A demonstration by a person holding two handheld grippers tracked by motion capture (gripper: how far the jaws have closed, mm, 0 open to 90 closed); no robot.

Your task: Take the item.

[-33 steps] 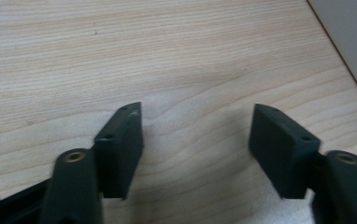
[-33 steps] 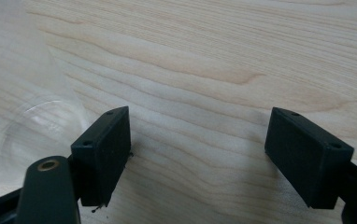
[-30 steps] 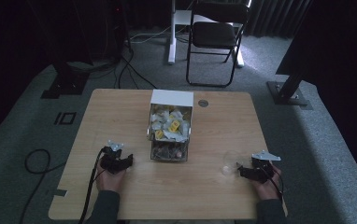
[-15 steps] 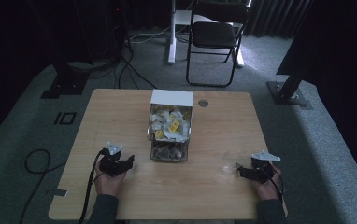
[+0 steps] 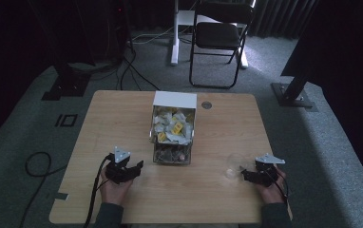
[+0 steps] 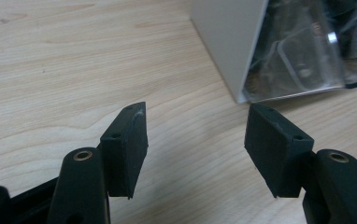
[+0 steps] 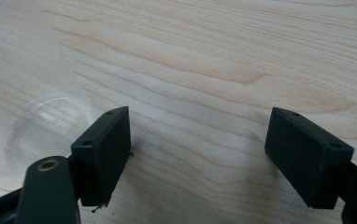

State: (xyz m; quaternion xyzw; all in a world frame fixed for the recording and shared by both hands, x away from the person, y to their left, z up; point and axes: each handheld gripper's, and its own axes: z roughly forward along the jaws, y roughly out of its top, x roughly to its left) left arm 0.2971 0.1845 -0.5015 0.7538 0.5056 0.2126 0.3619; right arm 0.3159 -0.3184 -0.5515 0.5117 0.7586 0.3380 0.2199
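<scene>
The left tongs (image 6: 195, 135), spread and empty, face the clear-fronted packet box (image 6: 270, 51) just ahead: light, stiff, slippery plastic, best pinched across its side walls. The right tongs (image 7: 197, 149) gape empty.

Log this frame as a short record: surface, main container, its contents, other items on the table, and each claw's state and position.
surface: wooden table
main container: white box with clear front, mid-table
contents: crumpled white and yellow packets
other item: clear glass, just left of the right claw in the high view
left claw: open, nothing between the jaws, left of the box's near end
right claw: open, nothing between the jaws, near the table's right front edge
background: black folding chair
</scene>
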